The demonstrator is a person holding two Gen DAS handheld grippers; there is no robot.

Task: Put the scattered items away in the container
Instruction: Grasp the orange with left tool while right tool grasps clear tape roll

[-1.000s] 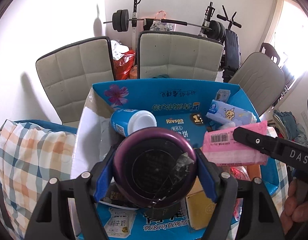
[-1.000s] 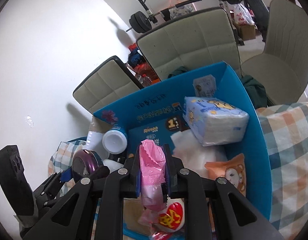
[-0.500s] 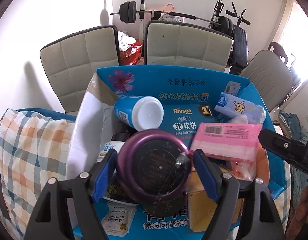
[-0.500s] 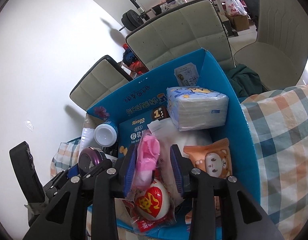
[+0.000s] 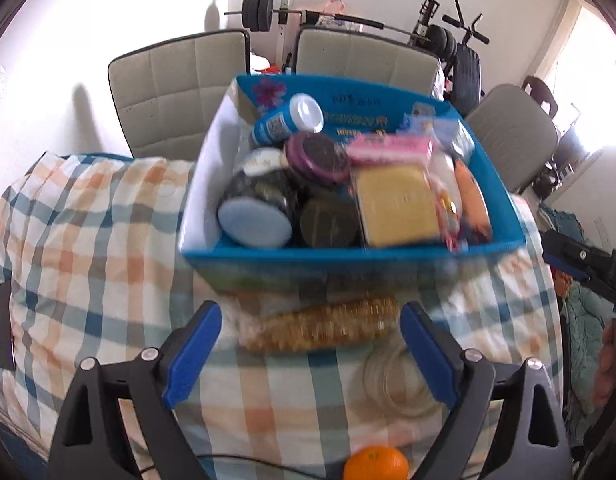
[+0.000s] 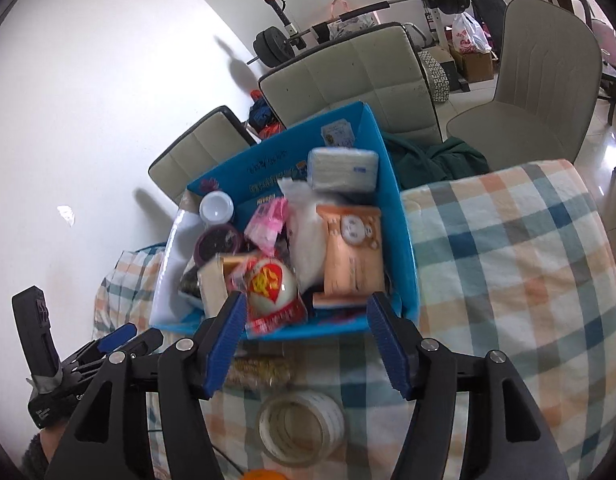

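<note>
Now the blue cardboard box (image 5: pixel 348 258) sits on a checked cloth (image 5: pixel 88 240) over the tabletop, and it is packed nearly to its rim. Inside, seen from the left wrist camera, a blue bottle with a white cap (image 5: pixel 288 120) leans at the box's 11 o'clock corner, a purple round tin (image 5: pixel 318 156) lies just below it, a dark patterned jar (image 5: pixel 256 208) rests at 8 o'clock, a yellow packet (image 5: pixel 396 204) fills the middle, and a pink packet (image 5: pixel 390 148) lies across the top. The right wrist camera adds a white tissue pack (image 6: pixel 344 170) at the far wall, an orange cartoon pouch (image 6: pixel 354 256) along the right wall, and a red-and-white snack bag (image 6: pixel 270 292) leaning on the near edge. Outside the box, a wrapped corn cob (image 5: pixel 320 324) lies just beside the near wall, with a clear tape roll (image 6: pixel 300 428) at its 5 o'clock and an orange (image 5: pixel 376 464) at 6 o'clock, near the picture's bottom edge. The left tool (image 5: pixel 310 354) stands wide with nothing gripped, its jaws having just opened, above the cob. The right tool (image 6: pixel 304 344) is likewise spread and empty, freshly opened, over the box's near edge. Bare cloth lies to the box's 3 and 9 o'clock.
</note>
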